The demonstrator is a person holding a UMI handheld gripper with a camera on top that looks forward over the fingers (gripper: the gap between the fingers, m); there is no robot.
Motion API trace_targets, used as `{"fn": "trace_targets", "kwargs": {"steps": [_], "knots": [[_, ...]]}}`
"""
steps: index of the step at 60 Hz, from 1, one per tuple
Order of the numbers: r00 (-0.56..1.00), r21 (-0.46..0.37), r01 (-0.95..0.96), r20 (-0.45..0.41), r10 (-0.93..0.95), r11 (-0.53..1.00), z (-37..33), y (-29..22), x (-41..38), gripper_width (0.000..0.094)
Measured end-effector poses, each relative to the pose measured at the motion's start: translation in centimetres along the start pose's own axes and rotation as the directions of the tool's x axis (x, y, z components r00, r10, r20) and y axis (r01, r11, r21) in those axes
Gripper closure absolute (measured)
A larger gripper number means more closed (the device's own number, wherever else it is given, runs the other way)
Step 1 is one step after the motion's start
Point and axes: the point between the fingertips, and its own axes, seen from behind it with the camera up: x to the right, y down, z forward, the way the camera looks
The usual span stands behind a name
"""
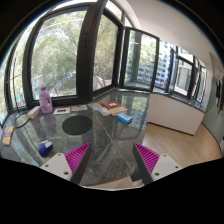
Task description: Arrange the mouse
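Note:
My gripper (111, 160) is open and empty, held above the near part of a grey marble-patterned table (100, 140). The magenta pads (76, 157) stand wide apart with only table top between them. Beyond the fingers, to the left, a dark round mat (75, 123) lies flat on the table. I cannot pick out a mouse with certainty in this view.
A pink bottle (45, 98) stands at the far left of the table. A flat reddish book or box (110, 105) and a small blue object (124, 118) lie farther back. Another blue item (45, 148) lies near the left finger. Large windows surround the room; wooden floor (180, 140) is on the right.

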Motion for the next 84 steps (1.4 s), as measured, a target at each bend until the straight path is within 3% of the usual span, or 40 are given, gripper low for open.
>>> {"fn": "trace_targets", "kwargs": {"steps": [6,18,30,38,44,48,64,71,78,84], "knots": [[1.0,-0.013,-0.01,0.002,0.01,1.0,0.0,0.4,0.1,0.0089],[0.999,-0.111,-0.006,0.034,0.01,0.994,-0.8,7.4,-1.5,0.0086],[0.971,-0.167,0.04,0.237,0.001,0.985,-2.2,14.1,-12.5,0.0083],[0.926,-0.14,0.068,0.376,-0.011,0.988,-1.5,14.8,-22.3,0.0082],[0.898,-0.066,0.084,0.437,-0.047,0.994,0.9,13.6,-28.6,0.0074],[0.892,-0.033,0.108,0.444,-0.083,0.994,3.3,13.2,-31.8,0.0078],[0.913,-0.13,0.061,0.407,-0.003,0.99,11.9,11.8,-38.5,0.0074],[0.926,-0.132,0.058,0.378,-0.004,0.99,14.0,11.2,-40.0,0.0102],[0.939,-0.118,0.111,0.337,-0.065,0.987,15.8,10.7,-40.4,0.0222],[0.937,-0.097,0.139,0.334,-0.1,0.986,16.3,10.3,-40.8,0.042]]}}
